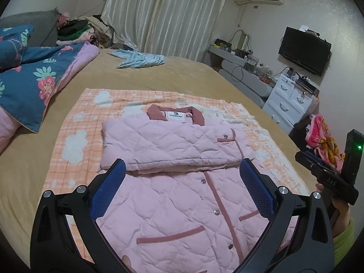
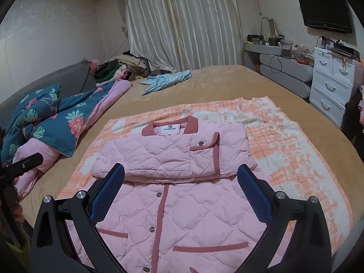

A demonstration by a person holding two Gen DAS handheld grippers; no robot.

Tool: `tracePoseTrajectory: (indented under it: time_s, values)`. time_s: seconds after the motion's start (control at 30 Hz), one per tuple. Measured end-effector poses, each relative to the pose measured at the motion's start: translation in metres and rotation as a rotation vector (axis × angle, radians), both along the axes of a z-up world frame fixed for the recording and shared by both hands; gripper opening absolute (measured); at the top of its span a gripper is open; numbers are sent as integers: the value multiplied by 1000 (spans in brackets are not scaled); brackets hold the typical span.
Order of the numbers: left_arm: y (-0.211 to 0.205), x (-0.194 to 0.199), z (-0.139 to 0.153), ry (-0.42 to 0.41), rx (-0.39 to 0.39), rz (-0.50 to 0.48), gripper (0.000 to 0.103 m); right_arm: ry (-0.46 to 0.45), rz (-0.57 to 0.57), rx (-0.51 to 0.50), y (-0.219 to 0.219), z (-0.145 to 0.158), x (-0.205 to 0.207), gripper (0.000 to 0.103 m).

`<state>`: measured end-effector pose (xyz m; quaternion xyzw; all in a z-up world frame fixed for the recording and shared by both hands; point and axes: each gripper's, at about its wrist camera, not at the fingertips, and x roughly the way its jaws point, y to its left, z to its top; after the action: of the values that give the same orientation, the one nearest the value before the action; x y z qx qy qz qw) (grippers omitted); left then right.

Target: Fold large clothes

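Observation:
A pink quilted jacket (image 1: 177, 195) with dark pink trim lies buttoned on an orange checked blanket (image 1: 75, 122) on the bed. Both sleeves are folded across its chest (image 1: 168, 145), below the collar. It also shows in the right wrist view (image 2: 182, 207). My left gripper (image 1: 182, 173) is open and empty above the jacket's middle. My right gripper (image 2: 180, 177) is open and empty, also above the jacket's middle. The right gripper's body (image 1: 327, 177) shows at the right of the left wrist view. The left gripper's body (image 2: 22, 163) shows at the left of the right wrist view.
A blue floral quilt (image 1: 34, 77) is heaped at the bed's left. A light blue garment (image 1: 141, 59) lies at the far side. A clothes pile (image 2: 118, 67) sits in the back corner. White drawers (image 2: 329, 86) and a grey desk (image 2: 284, 68) stand to the right.

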<state>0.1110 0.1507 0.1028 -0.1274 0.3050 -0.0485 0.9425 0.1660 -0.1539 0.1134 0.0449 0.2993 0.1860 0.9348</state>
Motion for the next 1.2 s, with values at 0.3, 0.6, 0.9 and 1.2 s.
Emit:
tracePoseTrajectory:
  time_s: [0.3,0.6,0.9,1.2]
  values:
    - [-9,-21,5,-5,9,16,94,-35,9,-2,-16,9,-22,99]
    - [-15,-38,4,4,31,28,94,-31,23,-10,-27,6,-37,99]
    - [-19,-48,-6,20,14,43,94,-25,32,-29,-39,-1,-46,99]
    - [-14,-54,-30,78,3,80,94,-4,36,-62,-50,-15,-52,99]
